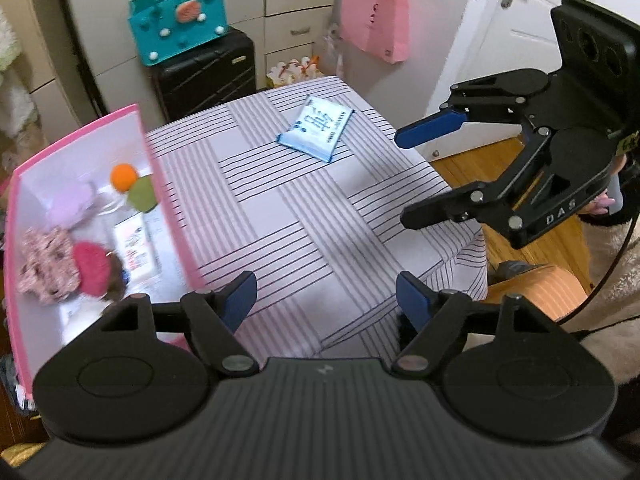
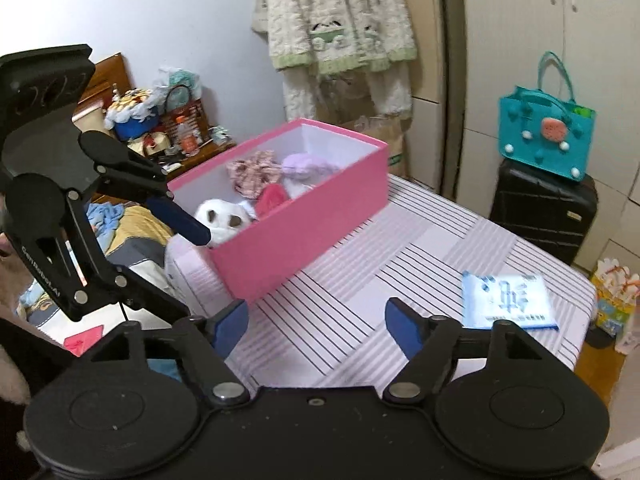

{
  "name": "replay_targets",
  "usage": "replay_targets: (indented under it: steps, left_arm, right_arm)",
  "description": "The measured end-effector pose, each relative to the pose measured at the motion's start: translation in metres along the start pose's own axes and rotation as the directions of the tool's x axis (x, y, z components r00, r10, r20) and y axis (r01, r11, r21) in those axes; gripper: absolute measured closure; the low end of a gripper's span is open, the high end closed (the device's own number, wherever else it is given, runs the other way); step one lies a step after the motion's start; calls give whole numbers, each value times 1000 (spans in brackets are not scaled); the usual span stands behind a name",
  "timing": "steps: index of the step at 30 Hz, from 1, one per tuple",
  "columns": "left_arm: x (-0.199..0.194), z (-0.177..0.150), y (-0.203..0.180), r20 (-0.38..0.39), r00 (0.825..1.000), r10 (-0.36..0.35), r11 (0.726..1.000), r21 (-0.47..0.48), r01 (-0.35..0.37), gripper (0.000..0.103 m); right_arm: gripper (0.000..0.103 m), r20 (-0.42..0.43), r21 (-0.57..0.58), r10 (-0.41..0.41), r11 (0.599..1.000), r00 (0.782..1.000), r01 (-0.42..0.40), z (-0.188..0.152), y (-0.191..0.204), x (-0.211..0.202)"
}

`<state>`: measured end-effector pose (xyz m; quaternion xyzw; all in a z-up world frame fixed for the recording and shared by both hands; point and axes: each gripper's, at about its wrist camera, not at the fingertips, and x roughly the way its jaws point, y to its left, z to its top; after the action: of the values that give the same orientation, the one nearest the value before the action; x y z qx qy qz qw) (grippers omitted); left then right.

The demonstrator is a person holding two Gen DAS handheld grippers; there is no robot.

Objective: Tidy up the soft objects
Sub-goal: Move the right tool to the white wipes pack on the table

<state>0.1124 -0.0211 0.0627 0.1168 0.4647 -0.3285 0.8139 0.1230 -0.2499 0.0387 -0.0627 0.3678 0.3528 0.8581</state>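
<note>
A pink box stands on the striped table. It holds soft items: a floral scrunchie, a lilac one, a red one, a white plush, and orange and green balls. A blue tissue pack lies on the table's far part. My left gripper is open and empty by the box's near corner. My right gripper is open and empty over the table's near edge; it also shows in the left wrist view.
A black suitcase with a teal bag on top stands behind the table. A pink bag hangs on the cabinets. A cluttered bedside and bed lie left of the box. Wood floor lies right.
</note>
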Motion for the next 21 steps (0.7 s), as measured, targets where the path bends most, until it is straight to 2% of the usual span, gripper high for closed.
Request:
replay_targets:
  steps: [2, 8, 11, 15, 18, 21]
  left_arm:
    - [9, 4, -4, 4, 1000, -10, 1000, 9, 10, 27]
    - [29, 16, -2, 134, 989, -66, 995, -67, 76, 29]
    - [43, 21, -3, 177, 984, -34, 995, -90, 51, 29]
    - [63, 27, -4, 244, 970, 9, 992, -125, 22, 30]
    - [80, 32, -1, 283, 959, 20, 987, -160, 26, 31]
    - [102, 38, 0, 289, 957, 33, 983, -183, 21, 34]
  right_arm:
    - [19, -3, -21, -10, 1000, 1000, 10, -4, -5, 1]
    - [19, 13, -15, -70, 997, 997, 70, -15, -40, 7]
    - [19, 58, 4, -85, 996, 995, 85, -22, -66, 9]
    - [19, 162, 18, -127, 992, 978, 126, -33, -105, 15]
    - [18, 127, -20, -143, 989, 981, 147, -35, -131, 29]
    - [18, 96, -55, -172, 982, 980, 178, -37, -145, 44]
